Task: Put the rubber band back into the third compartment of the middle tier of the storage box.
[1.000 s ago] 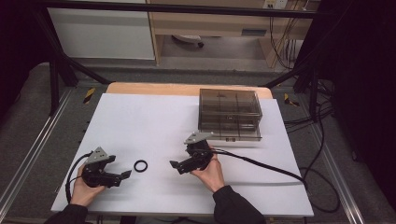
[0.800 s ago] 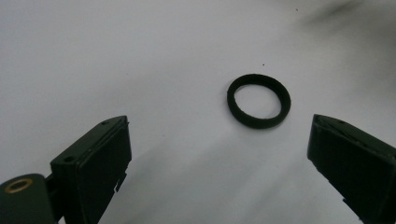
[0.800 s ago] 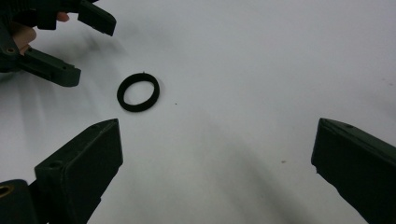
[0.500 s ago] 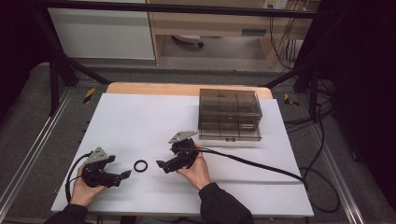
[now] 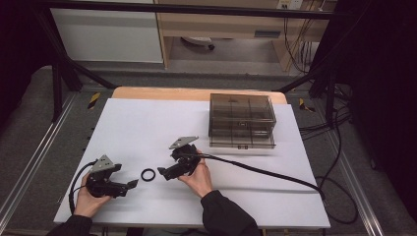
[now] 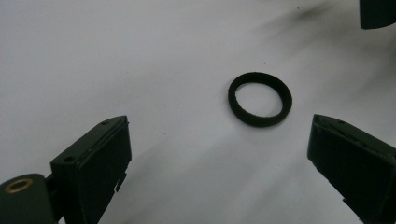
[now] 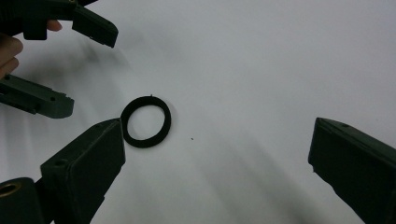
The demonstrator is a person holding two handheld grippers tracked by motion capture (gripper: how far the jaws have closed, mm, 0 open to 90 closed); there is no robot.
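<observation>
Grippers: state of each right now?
Left gripper: open, holding nothing; the black ring lies on the table ahead of it.
Right gripper: open, holding nothing; the ring sits by one jaw.

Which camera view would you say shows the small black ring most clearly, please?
The left gripper view: the black ring lies whole and large between the open jaws. In the right gripper view one jaw touches its edge; in the high view it is tiny.

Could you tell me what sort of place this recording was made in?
Probably a lab or workshop set up for recording: a white table fenced by black frame bars, loose cables on a grey floor, and a person holding a gripper in each hand beside a ring.
</observation>
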